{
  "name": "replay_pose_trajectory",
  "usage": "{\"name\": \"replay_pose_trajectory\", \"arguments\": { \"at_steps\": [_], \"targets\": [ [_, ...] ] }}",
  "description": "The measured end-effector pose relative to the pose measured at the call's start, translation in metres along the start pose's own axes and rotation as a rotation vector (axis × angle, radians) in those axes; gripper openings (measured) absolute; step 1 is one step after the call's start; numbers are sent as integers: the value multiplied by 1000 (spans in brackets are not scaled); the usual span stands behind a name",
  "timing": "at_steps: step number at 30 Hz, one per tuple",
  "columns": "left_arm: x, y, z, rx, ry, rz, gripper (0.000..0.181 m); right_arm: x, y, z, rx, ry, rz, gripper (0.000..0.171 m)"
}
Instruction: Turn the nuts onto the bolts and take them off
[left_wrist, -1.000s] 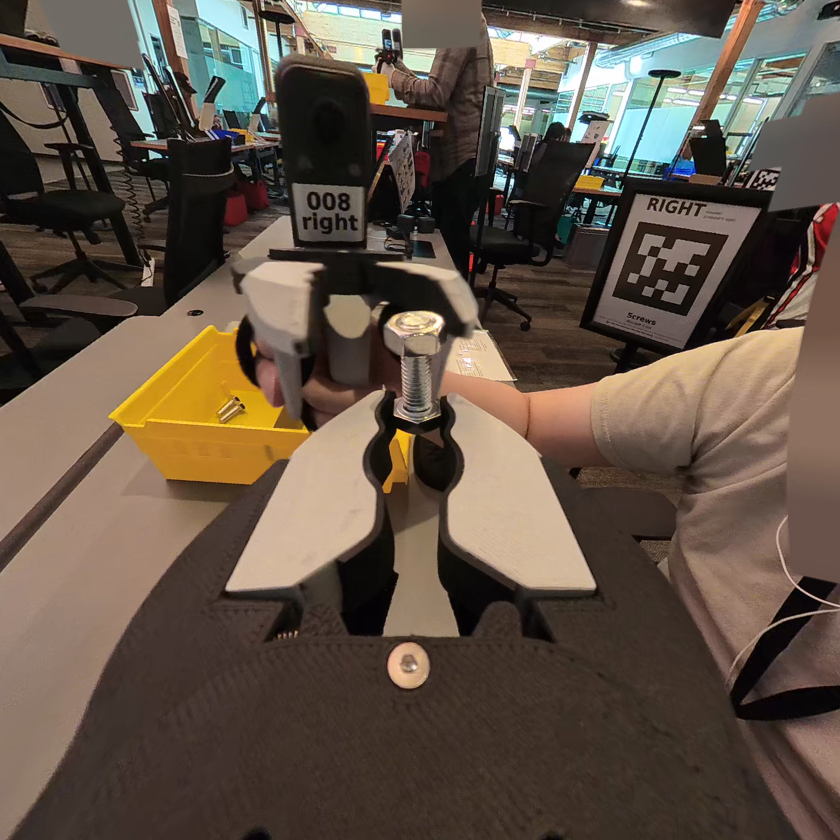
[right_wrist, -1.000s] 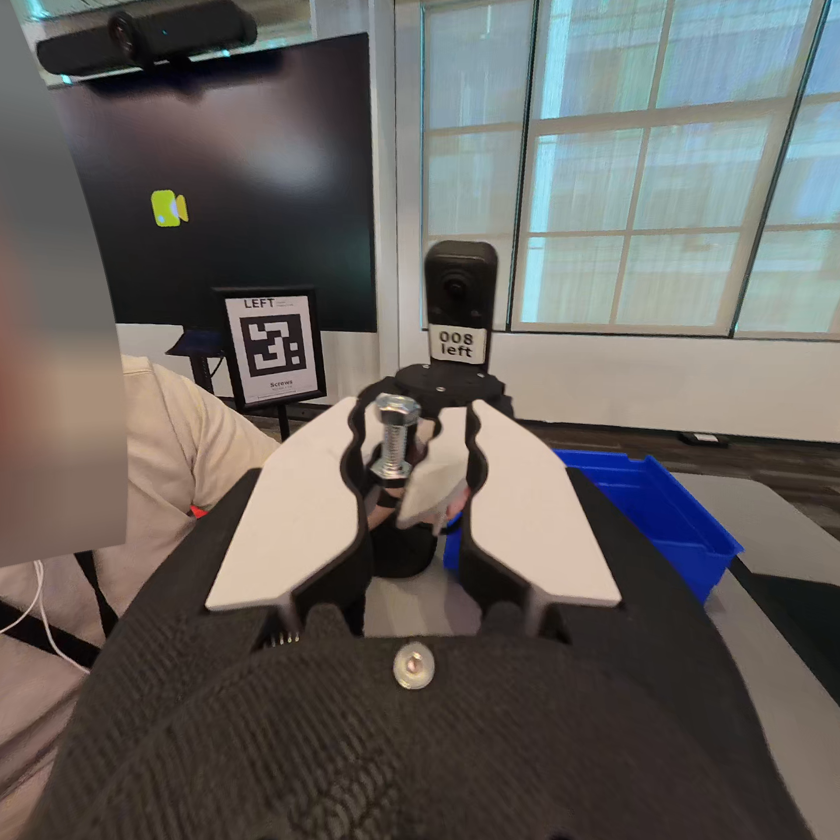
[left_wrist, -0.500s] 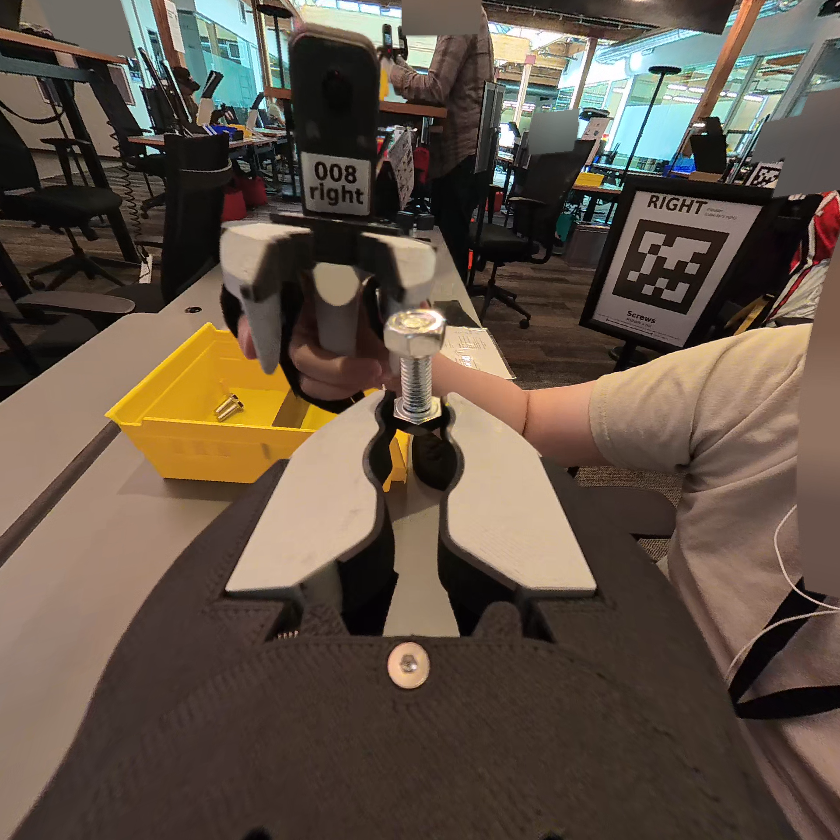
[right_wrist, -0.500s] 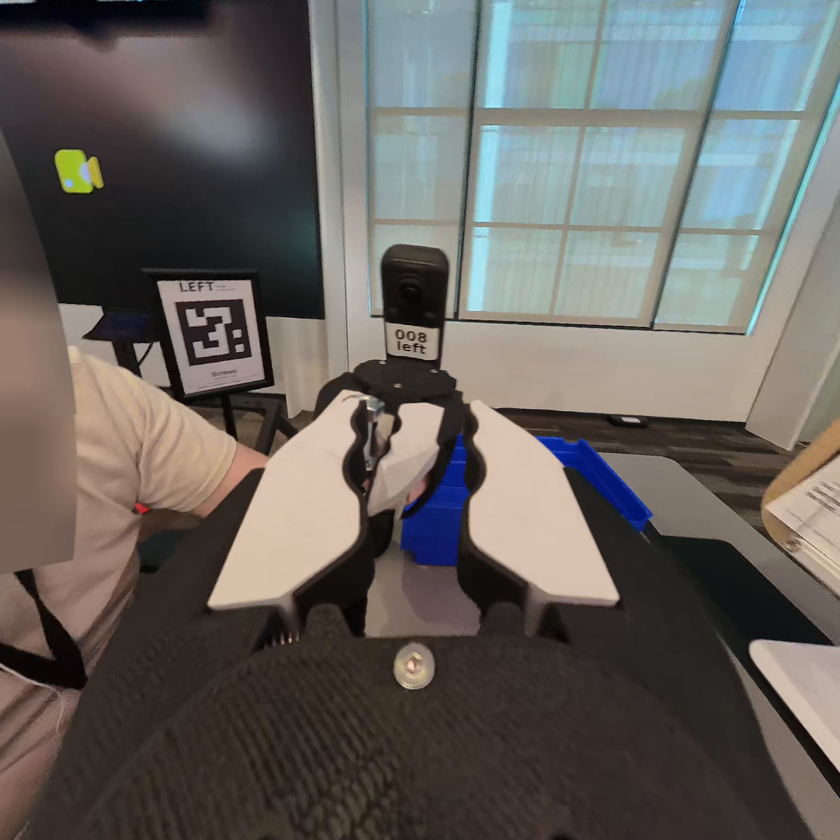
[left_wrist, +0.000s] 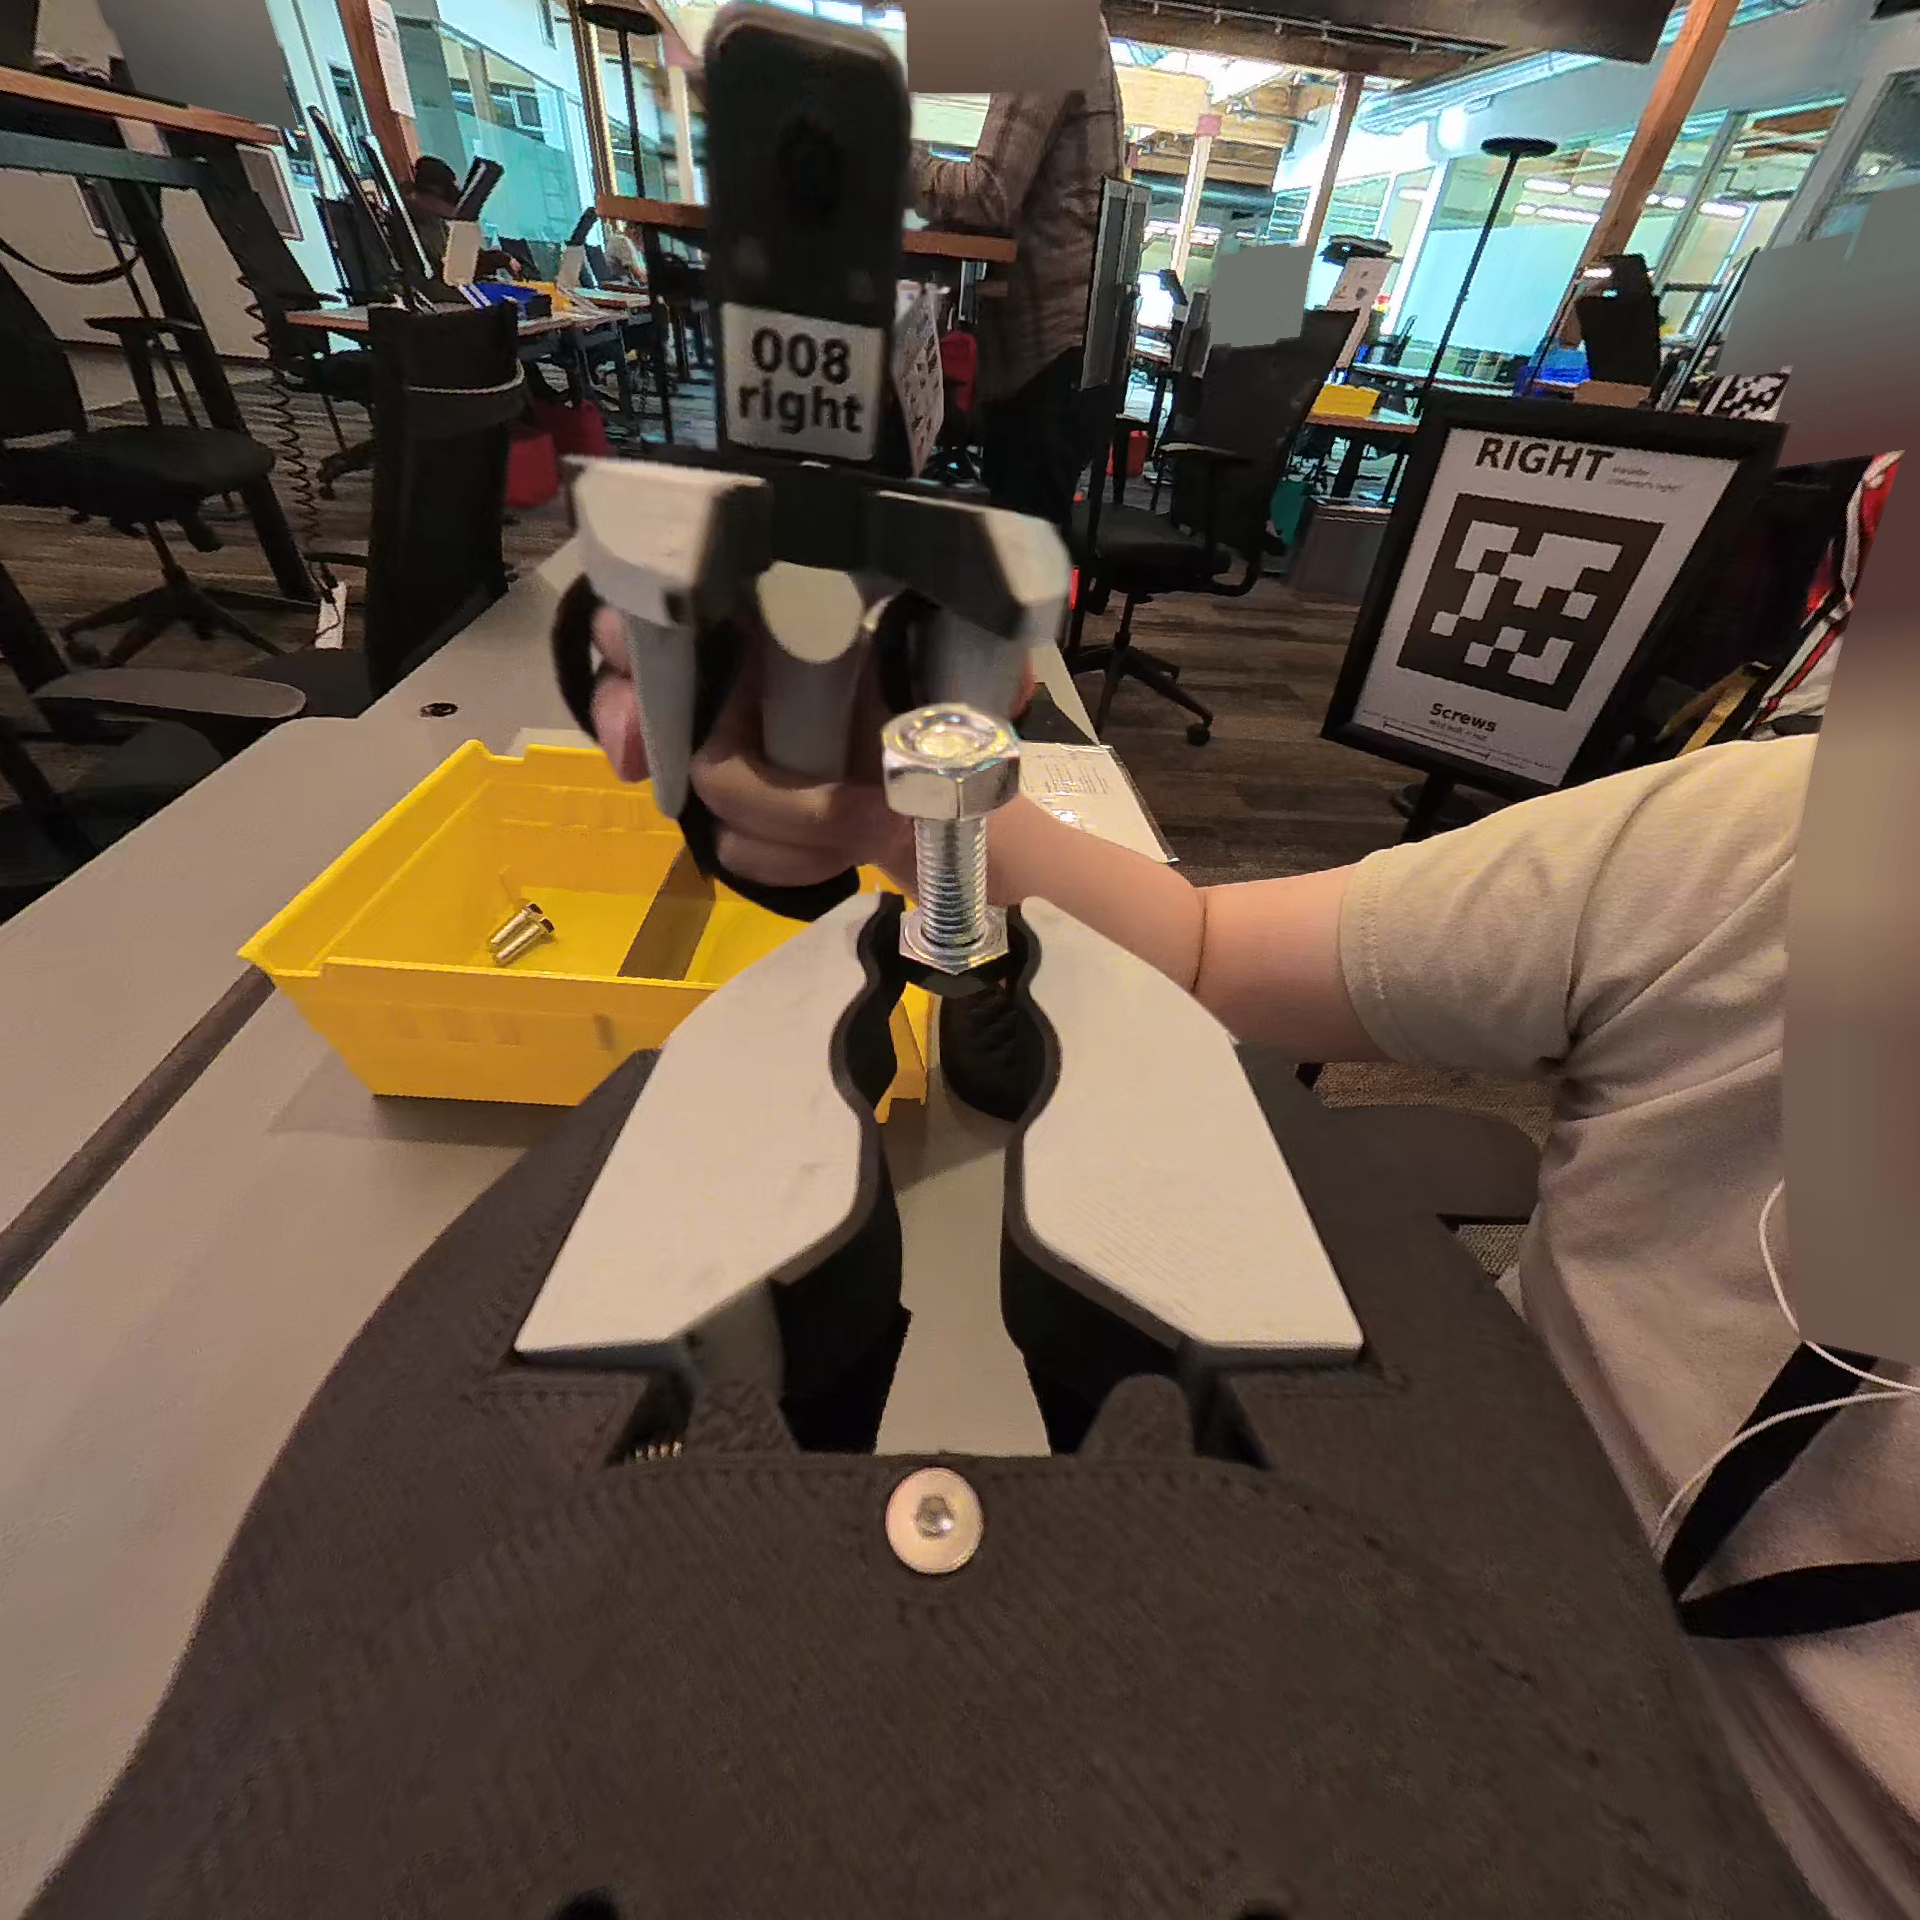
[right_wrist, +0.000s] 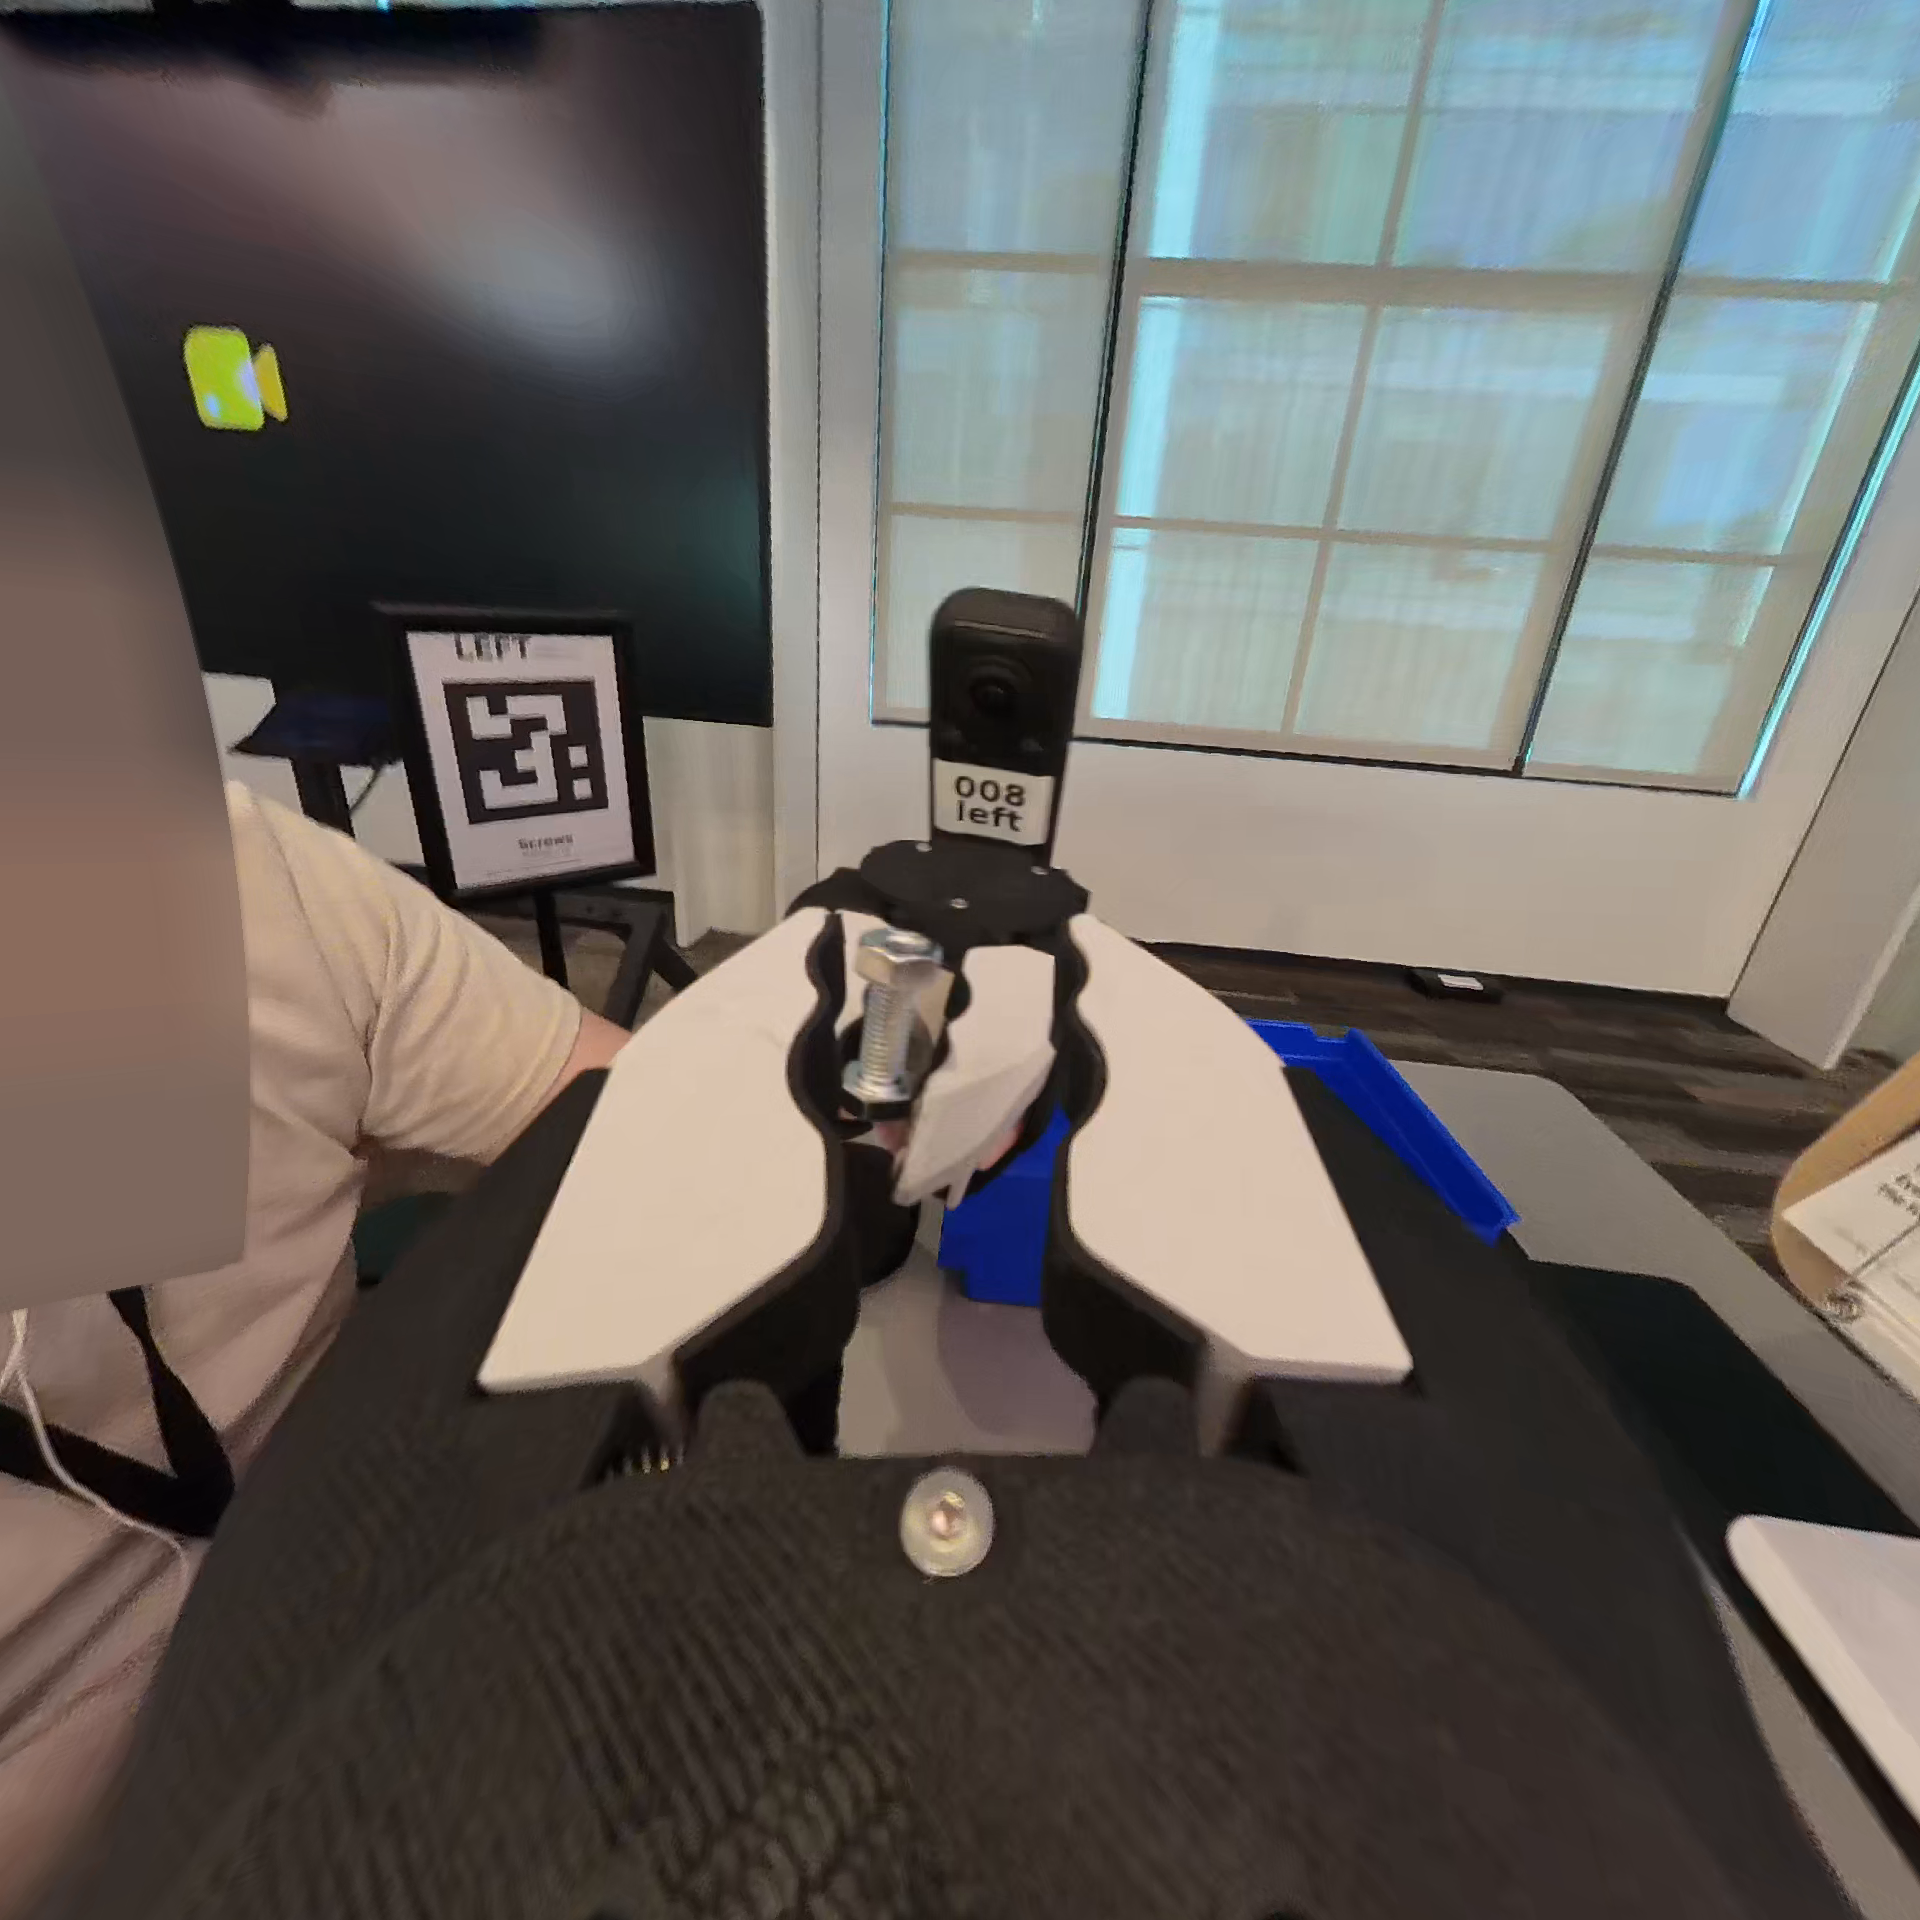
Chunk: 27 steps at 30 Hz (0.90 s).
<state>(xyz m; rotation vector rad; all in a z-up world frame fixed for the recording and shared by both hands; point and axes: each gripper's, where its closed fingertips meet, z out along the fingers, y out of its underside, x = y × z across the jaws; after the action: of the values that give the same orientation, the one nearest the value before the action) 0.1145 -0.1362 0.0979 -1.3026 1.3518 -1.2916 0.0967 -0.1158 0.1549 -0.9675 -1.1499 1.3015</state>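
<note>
The grey worktop (left_wrist: 135, 1299) fills the left of the left wrist view; in the right wrist view a dark part of it runs off toward 3 o'clock. A yellow bin (left_wrist: 416, 997) sits on it at 10 o'clock from the left claw (left_wrist: 951, 961), with two small brass pieces (left_wrist: 520, 933) lying inside. A blue bin (right_wrist: 1382, 1101) stands behind the right claw (right_wrist: 940, 1023) at about 2 o'clock.

The left claw is drawn narrow and grips the nut (left_wrist: 951, 943), which sits threaded low on the bolt (left_wrist: 948, 821). The bolt stands upright, hex head on top, clear above the fingertips.

The right claw is spread wide and holds nothing. From the left wrist view it hangs at 11 o'clock of the bolt head, fingers (left_wrist: 665, 665) pointing down, just behind the bolt (whether it touches, I cannot tell). In the right wrist view the bolt (right_wrist: 891, 1013) shows between the right claw's fingers, close to the left-hand one.
</note>
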Motion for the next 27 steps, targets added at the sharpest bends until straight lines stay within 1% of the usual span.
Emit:
{"name": "replay_pose_trajectory", "arguments": {
  "at_steps": [2, 4, 5, 6, 7, 8, 11, 14, 17, 18, 19, 21, 24, 27],
  "targets": [
    [1, 0, 1, 1, 5, -5, 18, -8, 4, 8, -38, 0, -50, 40],
    [2, 1, 2, -1, 12, -7, 18, -5, 9, 11, -67, 22, -64, 40],
    [3, 1, 3, -3, 13, -6, 18, 0, 12, 9, -77, 33, -57, 39],
    [2, 2, 3, -9, 5, -4, 18, 6, 13, 4, -72, 47, -37, 43],
    [2, 2, 2, -9, 1, 4, 18, 16, 11, -2, -53, 76, -3, 37],
    [3, 1, 2, -5, 6, 6, 18, 23, 9, -7, -36, 103, 24, 36],
    [3, 0, 2, -10, -2, 10, 18, 6, -1, -5, 2, 19, 11, 37],
    [2, 2, 3, -17, -2, 5, 18, -12, 2, 9, -32, -26, -28, 38],
    [4, 3, 4, -21, 6, 1, 18, -5, 13, 12, -84, 12, -40, 38],
    [3, 4, 4, -27, -6, 2, 18, 1, 15, 9, -84, 21, -30, 42],
    [0, 5, 4, -34, -26, 5, 18, 6, 14, 4, -66, 20, 2, 42],
    [3, 2, 3, -19, -4, -3, 18, 18, 11, -3, -36, 59, 50, 35],
    [2, 1, 2, -23, -14, 7, 17, 4, 6, 1, -24, 1, 27, 36],
    [1, 3, 3, -32, -16, 5, 18, -8, 9, 11, -56, -22, -15, 37]
  ]
}}
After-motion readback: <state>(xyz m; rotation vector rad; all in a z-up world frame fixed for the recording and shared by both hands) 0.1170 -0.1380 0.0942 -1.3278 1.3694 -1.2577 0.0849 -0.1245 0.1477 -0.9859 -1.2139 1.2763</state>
